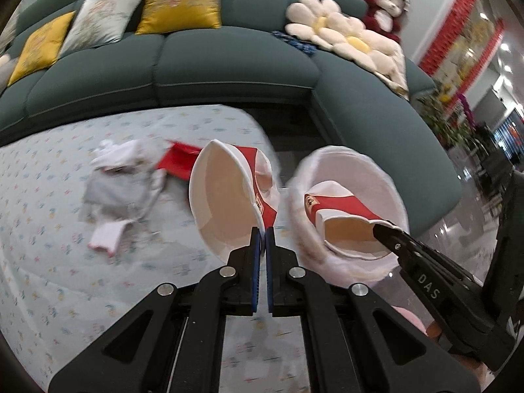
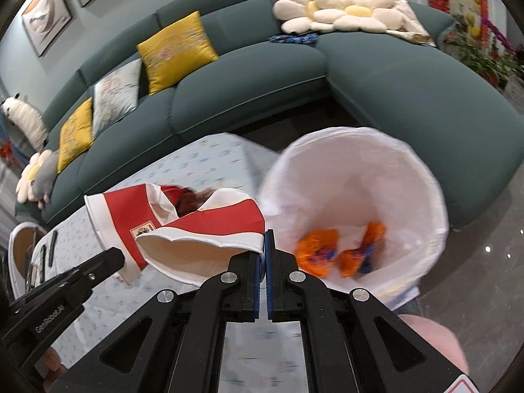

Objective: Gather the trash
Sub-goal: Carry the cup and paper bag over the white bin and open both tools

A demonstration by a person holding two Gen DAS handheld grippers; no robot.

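My left gripper (image 1: 263,233) is shut on the rim of a crushed red-and-white paper cup (image 1: 226,203) held above the table edge. My right gripper (image 2: 263,240) is shut on the rim of a second crushed red-and-white cup (image 2: 203,232). In the left wrist view the right gripper (image 1: 381,227) holds its cup (image 1: 340,213) in front of the mouth of the white-lined bin (image 1: 394,190). The bin (image 2: 425,177) holds orange wrappers (image 2: 317,252). The left gripper (image 2: 114,257) and its cup (image 2: 121,216) show at the lower left of the right wrist view.
The table's patterned cloth (image 1: 49,229) carries crumpled white tissues and a grey wrapper (image 1: 121,190) and a red paper (image 1: 177,160). A dark green sofa (image 1: 235,62) with cushions curves behind the table and the bin. Glossy floor (image 2: 475,278) lies to the right.
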